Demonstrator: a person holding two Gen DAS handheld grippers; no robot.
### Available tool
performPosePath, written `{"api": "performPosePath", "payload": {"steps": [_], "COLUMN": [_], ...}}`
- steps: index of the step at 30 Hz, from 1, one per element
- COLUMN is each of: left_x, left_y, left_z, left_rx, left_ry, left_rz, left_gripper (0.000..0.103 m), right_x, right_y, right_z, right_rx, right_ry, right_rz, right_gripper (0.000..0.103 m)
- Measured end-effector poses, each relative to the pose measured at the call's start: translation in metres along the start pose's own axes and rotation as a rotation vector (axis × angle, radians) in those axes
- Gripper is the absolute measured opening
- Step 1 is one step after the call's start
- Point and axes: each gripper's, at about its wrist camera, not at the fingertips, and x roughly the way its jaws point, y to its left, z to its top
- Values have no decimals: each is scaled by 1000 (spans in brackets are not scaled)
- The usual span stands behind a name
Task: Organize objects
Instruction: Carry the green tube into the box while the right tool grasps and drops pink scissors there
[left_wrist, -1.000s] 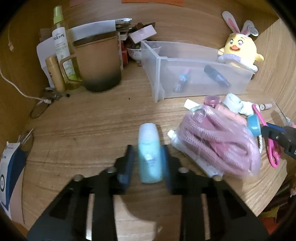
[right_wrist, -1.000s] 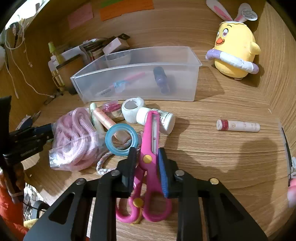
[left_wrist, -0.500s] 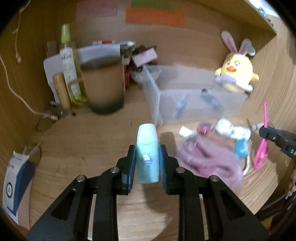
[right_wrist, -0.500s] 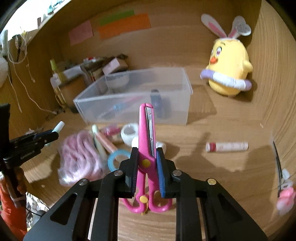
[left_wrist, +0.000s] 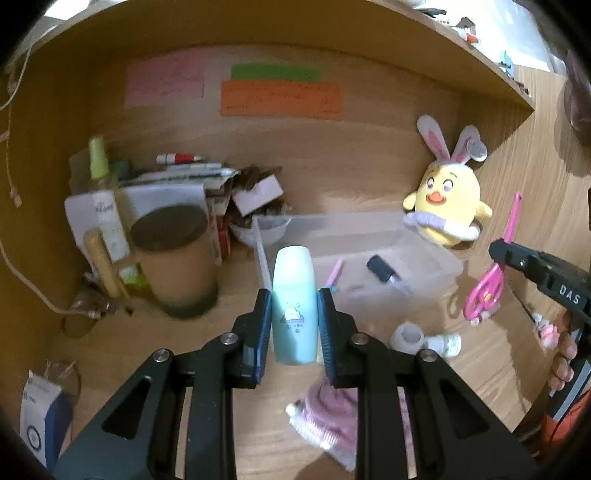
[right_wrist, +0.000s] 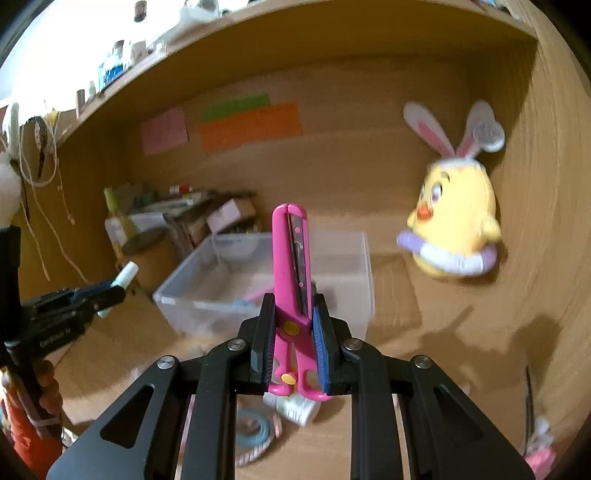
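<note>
Both claws are held up off the worktop (left_wrist: 147, 354), tilted a little downward and aimed toward the clear plastic bin (left_wrist: 424, 254) at the back of the wooden nook.

The left claw (left_wrist: 294, 321) is clenched on a pale mint bottle (left_wrist: 294, 306), which stands upright between the blue pads; its rounded cap pokes above the fingertips and overlaps the bin's near left corner in the left wrist view. The bottle carries a small cartoon cloud print on its front; no words on it can be made out.

The right claw (right_wrist: 294, 336) grips a pair of pink scissors (right_wrist: 291, 273) near the pivot, blades closed and pointing up, handle loops hanging below the pads. Seen from the left wrist, that claw comes in to the right of the bin, with fingers (left_wrist: 563, 354) of the person's hand wrapped round its grip. White letters "DAS" show on its black body.

Inside the bin lie a pink pen and a dark small bottle (left_wrist: 382, 268). Just right of the bin sits a yellow chick plush (left_wrist: 443, 206) with bunny ears. Left of it stands a brown mug (left_wrist: 177, 269) and a spray bottle (left_wrist: 105, 206) whose label is too blurred to read. Pink, green and orange sticky notes (left_wrist: 280, 98) on the back wall above the bin bear writing too small to read.
</note>
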Motion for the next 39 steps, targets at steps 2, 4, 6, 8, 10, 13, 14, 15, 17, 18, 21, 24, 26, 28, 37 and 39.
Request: {"api": "performPosePath", "payload": {"steps": [2,4,6,8,10,13,14,15,17,18,21,24,26,28,37,39], "left_x": [4,8,13,20,28,42,49,55,69,77,94,112,122,129,142,138], "left_y": [-1,-3,-4,-6,-7,-8,-8,-9,-10,-11,-13,-14,-15,-17,-18,-18], "left_z": [9,17,24,30,36,40,41,42,43,43,42,39,37,34,27,27], "left_rx": [-2,1,7,10,10,13,14,16,23,29,43,44,48,57,66,67], "left_ry": [1,2,5,19,39,69,81,93,119,132,164,213,241,260,308,298], "left_rz": [-18,-24,-26,-38,-45,-48,-44,-42,-38,-35,-25,-37,-48,-50,-68,-73], "left_gripper": [24,24,24,24,24,24,24,24,24,24,24,24,24,24,24,24], "right_x": [4,9,17,28,40,61,68,75,87,91,103,114,123,131,168,174], "right_y": [1,1,1,0,-2,-5,-6,-6,-5,-5,-1,4,6,9,18,19], "right_z": [14,25,35,42,46,46,45,43,41,39,37,35,33,30,16,14], "right_rx": [-17,-31,-48,-68,-82,-85,-85,-87,-94,-99,-117,-136,-138,-148,-167,-169], "right_ry": [-19,-30,-35,-21,6,55,70,81,105,113,137,168,212,255,384,397], "right_rz": [-8,-16,-34,-45,-44,-35,-34,-35,-40,-40,-39,-23,12,42,75,69], "right_gripper": [17,17,17,17,17,17,17,17,17,17,17,17,17,17,17,17]}}
